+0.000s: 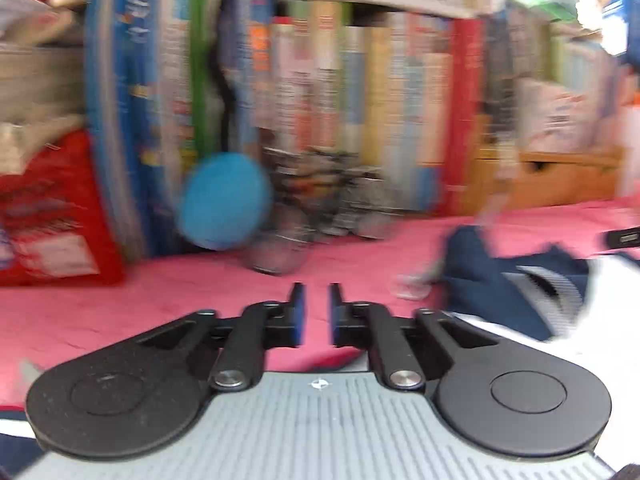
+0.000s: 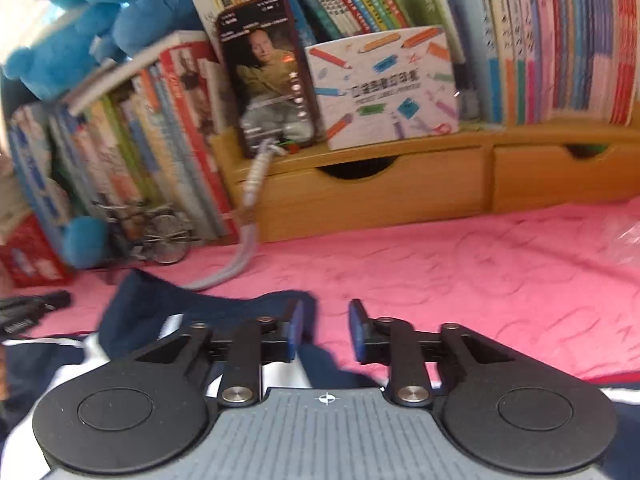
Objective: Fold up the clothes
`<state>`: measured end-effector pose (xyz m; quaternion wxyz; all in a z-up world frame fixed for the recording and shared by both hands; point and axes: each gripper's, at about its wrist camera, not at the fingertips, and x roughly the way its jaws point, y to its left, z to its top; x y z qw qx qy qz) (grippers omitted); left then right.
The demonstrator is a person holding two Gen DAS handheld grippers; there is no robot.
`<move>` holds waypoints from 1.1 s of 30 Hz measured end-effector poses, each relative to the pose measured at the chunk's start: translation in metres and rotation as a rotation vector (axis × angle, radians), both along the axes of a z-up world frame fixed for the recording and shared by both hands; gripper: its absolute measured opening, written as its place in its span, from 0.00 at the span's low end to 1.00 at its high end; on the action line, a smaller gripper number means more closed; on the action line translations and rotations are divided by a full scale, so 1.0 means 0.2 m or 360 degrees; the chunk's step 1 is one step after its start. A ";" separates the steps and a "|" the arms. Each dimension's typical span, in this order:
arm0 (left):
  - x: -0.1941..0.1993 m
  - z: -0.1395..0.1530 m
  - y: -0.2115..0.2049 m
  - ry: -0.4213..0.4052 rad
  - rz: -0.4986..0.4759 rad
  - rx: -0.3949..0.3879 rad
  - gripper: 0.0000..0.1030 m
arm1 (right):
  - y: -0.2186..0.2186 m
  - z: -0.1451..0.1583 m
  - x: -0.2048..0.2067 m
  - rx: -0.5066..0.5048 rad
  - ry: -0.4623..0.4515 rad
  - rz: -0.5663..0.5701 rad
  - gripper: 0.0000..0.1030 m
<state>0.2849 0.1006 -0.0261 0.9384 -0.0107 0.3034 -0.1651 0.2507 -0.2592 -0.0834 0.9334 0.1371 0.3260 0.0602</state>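
A navy and white garment (image 1: 516, 284) lies on the pink cloth (image 1: 120, 312), to the right of my left gripper (image 1: 317, 312). The left gripper's jaws stand a small gap apart with nothing between them; this view is motion-blurred. In the right wrist view the same garment (image 2: 168, 312) spreads under and left of my right gripper (image 2: 326, 332), which is open and empty above the garment's edge. The other gripper (image 2: 28, 312) shows at the far left there.
A row of books (image 1: 360, 100) and a wooden drawer unit (image 2: 400, 184) line the back. A phone (image 2: 268, 72) leans there with its cable (image 2: 244, 240) trailing onto the pink cloth. A blue plush (image 1: 224, 206), a small model bicycle (image 2: 152, 232) and a red pack (image 1: 52, 216) stand at back left.
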 end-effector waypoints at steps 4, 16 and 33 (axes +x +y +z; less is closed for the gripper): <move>0.02 -0.02 -0.13 0.0125 -0.0221 -0.0170 0.72 | 0.04 -0.03 0.00 -0.0007 0.0047 0.0104 0.62; 0.08 -0.06 -0.38 -0.0029 -0.0098 -0.0022 0.08 | 0.26 -0.07 0.18 -0.0334 0.0054 0.0267 0.16; 0.43 -0.06 -0.37 0.0020 0.0150 0.0134 0.41 | 0.27 -0.15 0.46 -0.0348 0.0026 0.0004 0.24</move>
